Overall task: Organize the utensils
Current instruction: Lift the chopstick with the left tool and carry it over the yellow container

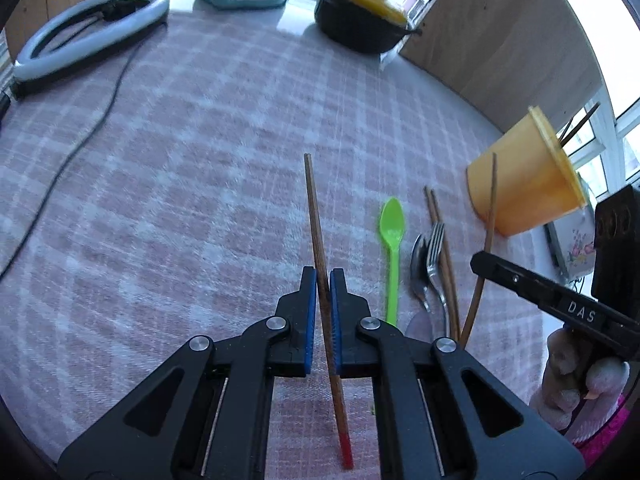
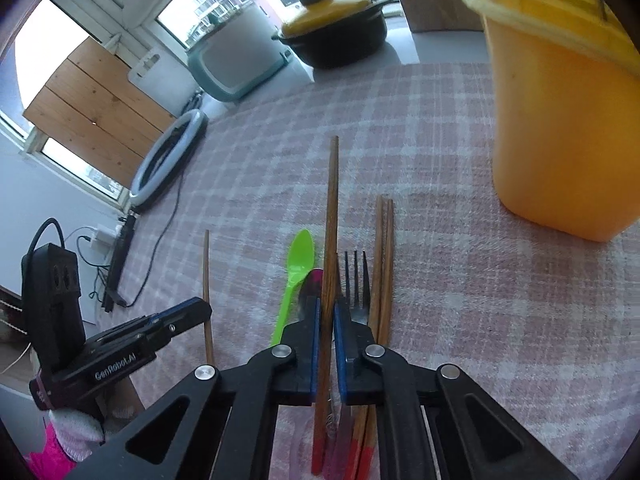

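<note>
— So, what do the two black grippers hold?
— The left gripper [image 1: 323, 276] pinches one brown wooden chopstick [image 1: 316, 216]. The right gripper [image 2: 327, 306] pinches another chopstick [image 2: 331, 216].
— And farther off?
— A green plastic spoon [image 2: 298, 268], a metal fork [image 2: 356, 276], then the orange plastic cup [image 2: 560, 120] far right.

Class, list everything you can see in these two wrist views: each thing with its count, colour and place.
Held chopsticks: two, brown with red ends, one in each gripper.
Lying chopsticks: two, brown, beside fork.
Plastic spoon: one, green, on cloth.
Fork: one, metal, on cloth.
Metal spoon: one, beside fork.
Cup: one, orange, standing on tablecloth, sticks inside.
Pot: one, black, yellow lid, far edge.
Ring light: one, white, far corner.
Left gripper: shut on chopstick.
Right gripper: shut on chopstick.
</note>
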Available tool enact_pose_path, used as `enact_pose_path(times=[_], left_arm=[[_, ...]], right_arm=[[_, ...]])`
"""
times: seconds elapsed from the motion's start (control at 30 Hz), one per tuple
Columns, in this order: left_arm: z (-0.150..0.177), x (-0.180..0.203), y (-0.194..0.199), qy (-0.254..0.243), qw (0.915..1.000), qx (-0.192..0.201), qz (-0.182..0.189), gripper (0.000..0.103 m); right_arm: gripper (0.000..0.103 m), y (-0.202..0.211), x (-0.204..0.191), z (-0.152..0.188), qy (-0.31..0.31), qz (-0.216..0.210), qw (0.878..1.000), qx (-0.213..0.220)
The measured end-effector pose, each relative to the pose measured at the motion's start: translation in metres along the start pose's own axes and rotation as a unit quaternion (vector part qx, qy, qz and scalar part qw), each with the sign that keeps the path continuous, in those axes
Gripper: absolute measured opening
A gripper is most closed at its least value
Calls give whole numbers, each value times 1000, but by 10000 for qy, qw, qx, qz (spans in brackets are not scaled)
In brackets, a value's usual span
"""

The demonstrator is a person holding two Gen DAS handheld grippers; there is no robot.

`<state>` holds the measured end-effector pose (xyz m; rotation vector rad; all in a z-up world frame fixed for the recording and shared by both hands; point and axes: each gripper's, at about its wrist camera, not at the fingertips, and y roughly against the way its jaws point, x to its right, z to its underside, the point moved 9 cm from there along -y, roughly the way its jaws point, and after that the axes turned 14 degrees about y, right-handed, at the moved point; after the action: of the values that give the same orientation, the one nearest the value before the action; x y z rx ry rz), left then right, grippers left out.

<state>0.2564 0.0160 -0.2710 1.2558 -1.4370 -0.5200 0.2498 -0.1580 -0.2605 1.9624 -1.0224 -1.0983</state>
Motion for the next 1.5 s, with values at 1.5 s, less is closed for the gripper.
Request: enact_pose_path(times=[1.5], left_arm=[[-30,16,24,-237,9989,370,-129,3]], right_arm=[[4,88,-1,-9,374,111,9948,945]])
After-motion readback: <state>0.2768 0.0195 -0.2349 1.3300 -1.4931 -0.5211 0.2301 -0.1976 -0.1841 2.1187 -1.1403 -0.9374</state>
